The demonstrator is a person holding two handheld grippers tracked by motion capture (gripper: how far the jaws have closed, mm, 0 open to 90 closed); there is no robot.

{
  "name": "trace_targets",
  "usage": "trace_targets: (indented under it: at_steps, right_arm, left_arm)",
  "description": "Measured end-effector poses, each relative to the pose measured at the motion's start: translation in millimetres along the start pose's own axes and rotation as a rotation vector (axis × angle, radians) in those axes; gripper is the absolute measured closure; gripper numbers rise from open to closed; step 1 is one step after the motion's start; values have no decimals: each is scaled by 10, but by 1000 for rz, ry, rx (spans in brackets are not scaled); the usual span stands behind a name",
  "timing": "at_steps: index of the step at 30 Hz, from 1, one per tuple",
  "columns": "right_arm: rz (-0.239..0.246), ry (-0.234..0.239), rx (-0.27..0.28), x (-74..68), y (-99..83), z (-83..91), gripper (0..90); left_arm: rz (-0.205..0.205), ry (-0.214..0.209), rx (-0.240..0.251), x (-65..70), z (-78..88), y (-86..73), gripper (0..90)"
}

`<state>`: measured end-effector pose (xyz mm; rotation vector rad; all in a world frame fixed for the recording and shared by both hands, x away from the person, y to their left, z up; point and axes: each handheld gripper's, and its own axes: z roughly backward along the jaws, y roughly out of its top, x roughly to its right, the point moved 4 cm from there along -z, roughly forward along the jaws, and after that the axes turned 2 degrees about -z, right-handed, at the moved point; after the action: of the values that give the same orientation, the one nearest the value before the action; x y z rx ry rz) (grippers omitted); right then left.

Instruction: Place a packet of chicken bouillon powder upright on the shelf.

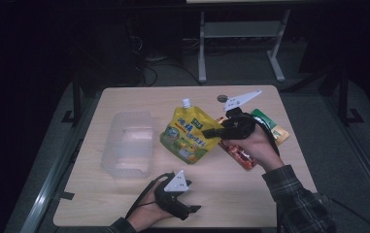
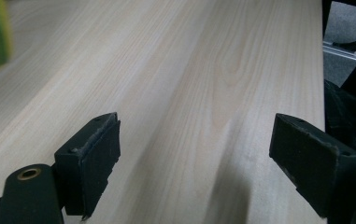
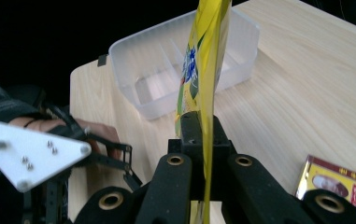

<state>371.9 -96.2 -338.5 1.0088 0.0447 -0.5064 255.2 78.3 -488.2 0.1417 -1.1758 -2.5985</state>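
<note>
The yellow spouted pouch (image 1: 188,133) hangs off the table (image 1: 124,204), near its middle, pinched by its edge in my right tongs (image 1: 215,132), whose jaws are clamped tight on it. Just left of it stands the clear plastic bin (image 1: 128,143); its divided compartments look empty. My left tongs (image 1: 192,209) hover low at the near edge of the table, jaws wide apart, holding nothing. The pouch carries blue characters I cannot read. A red snack packet (image 1: 238,154) lies under my right hand (image 1: 255,143).
</note>
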Motion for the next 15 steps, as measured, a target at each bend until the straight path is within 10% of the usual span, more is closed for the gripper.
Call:
trace_targets:
  at_steps: [15]
  right_arm:
    - [31,28,-23,-102,432,-276,900]
  left_arm:
    - [3,29,4,-51,8,5,158]
